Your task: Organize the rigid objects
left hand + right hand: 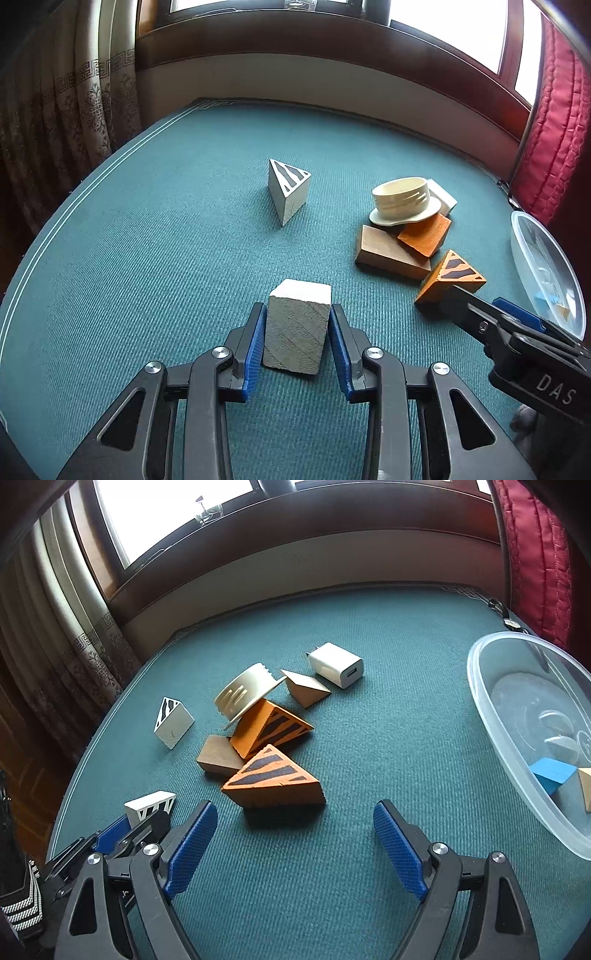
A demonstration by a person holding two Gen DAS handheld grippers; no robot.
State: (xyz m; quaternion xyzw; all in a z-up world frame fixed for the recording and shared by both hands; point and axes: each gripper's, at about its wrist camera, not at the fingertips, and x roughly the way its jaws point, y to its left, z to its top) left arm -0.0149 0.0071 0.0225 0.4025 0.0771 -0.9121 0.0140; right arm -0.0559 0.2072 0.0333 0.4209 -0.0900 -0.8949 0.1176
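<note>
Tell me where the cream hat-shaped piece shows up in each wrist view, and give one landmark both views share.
Left wrist view: the cream hat-shaped piece sits right of centre, brim down, on top of the pile of wedges.
Right wrist view: the same piece is left of centre, seen tilted, leaning on a striped orange wedge.
Shared landmark: the clear plastic bowl at the right edge, also at the right edge in the right wrist view.

A home room: patterned curtains (85, 99), wooden window frame (110, 554), teal tablecloth (166, 221).
</note>
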